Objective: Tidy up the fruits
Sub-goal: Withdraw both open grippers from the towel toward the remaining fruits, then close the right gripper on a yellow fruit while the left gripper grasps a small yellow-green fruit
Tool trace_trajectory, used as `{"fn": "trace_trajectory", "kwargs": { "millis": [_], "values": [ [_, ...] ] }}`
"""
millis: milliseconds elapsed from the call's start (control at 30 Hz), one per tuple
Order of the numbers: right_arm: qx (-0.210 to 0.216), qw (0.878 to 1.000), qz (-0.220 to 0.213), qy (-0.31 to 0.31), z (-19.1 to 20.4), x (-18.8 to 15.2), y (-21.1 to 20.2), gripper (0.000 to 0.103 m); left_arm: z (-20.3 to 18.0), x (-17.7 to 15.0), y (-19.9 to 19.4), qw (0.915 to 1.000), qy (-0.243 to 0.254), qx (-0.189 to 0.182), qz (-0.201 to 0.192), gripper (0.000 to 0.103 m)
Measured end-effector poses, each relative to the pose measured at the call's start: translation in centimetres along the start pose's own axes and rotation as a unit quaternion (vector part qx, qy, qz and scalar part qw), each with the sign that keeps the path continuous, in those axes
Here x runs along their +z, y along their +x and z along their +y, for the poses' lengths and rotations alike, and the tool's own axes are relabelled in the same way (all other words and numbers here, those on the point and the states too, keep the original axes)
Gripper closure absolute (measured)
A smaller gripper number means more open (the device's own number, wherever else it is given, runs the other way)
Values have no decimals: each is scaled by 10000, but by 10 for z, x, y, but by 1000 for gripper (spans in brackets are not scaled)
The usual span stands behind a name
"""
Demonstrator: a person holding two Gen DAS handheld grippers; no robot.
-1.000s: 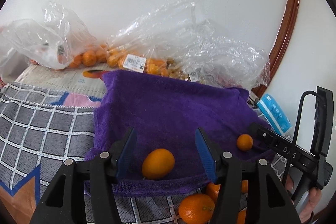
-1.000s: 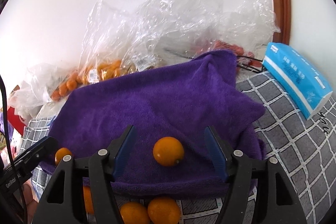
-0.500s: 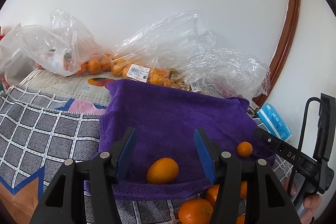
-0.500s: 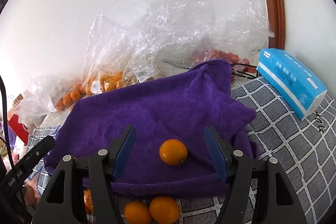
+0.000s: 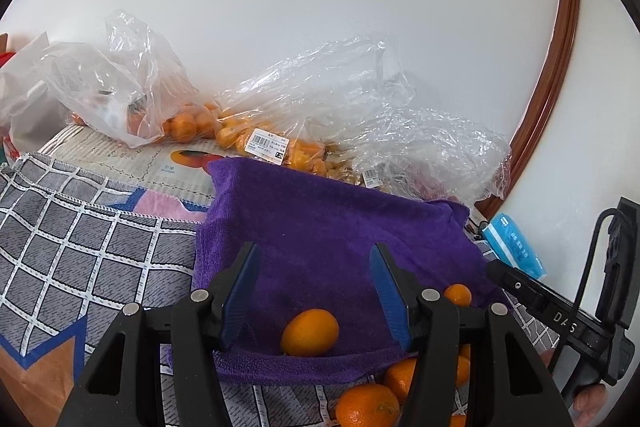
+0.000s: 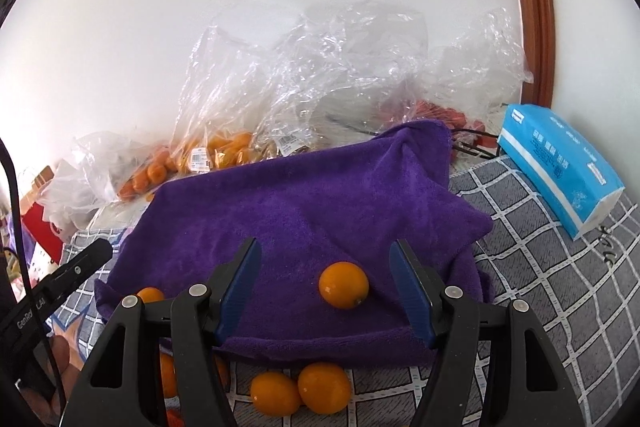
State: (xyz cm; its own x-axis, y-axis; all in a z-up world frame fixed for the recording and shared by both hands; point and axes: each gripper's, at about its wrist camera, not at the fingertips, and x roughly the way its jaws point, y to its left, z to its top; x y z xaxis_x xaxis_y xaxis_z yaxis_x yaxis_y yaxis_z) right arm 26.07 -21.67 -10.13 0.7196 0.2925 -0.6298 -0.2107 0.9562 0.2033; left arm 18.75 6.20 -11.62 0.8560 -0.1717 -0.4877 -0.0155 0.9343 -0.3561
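Note:
A purple towel is spread over the checked cloth. One oval orange fruit lies on it near the front hem, low between the fingers of my left gripper, which is open and not touching it. A rounder orange fruit lies on the towel between the fingers of my right gripper, also open and apart from it. That fruit appears small in the left wrist view. Loose oranges lie on the cloth in front of the towel.
Clear plastic bags of oranges and crumpled plastic line the wall behind the towel. A blue tissue pack lies at the right. Each view shows the other gripper's black body at its side. A brown door frame stands at the right.
The left wrist view has tilted up a little, so more wall shows and the fruit sits lower in the picture. The right view has shifted slightly. No fruit has moved, and both grippers stay open.

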Motion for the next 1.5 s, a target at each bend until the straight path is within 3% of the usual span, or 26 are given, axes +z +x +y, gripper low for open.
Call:
{"fn": "trace_trajectory", "kwargs": {
  "millis": [300,633,1000,1367,1500],
  "values": [
    [13,9999,41,159,1,0,-17,36,-3,1,0,9999,-57,-63,108,49],
    [-141,9990,340,248,-15,-33,-28,37,-7,0,-12,9996,-38,-284,-76,48],
    [-387,9984,380,147,-21,-53,-47,48,-16,-1,-18,9994,112,-286,-142,44],
    [-910,9953,336,65,-38,-54,-59,60,-2,2,-15,9998,-136,-85,-116,42],
    [-803,9960,369,150,-46,-53,-59,60,0,2,-12,9999,-130,7,-105,42]
  ]
}}
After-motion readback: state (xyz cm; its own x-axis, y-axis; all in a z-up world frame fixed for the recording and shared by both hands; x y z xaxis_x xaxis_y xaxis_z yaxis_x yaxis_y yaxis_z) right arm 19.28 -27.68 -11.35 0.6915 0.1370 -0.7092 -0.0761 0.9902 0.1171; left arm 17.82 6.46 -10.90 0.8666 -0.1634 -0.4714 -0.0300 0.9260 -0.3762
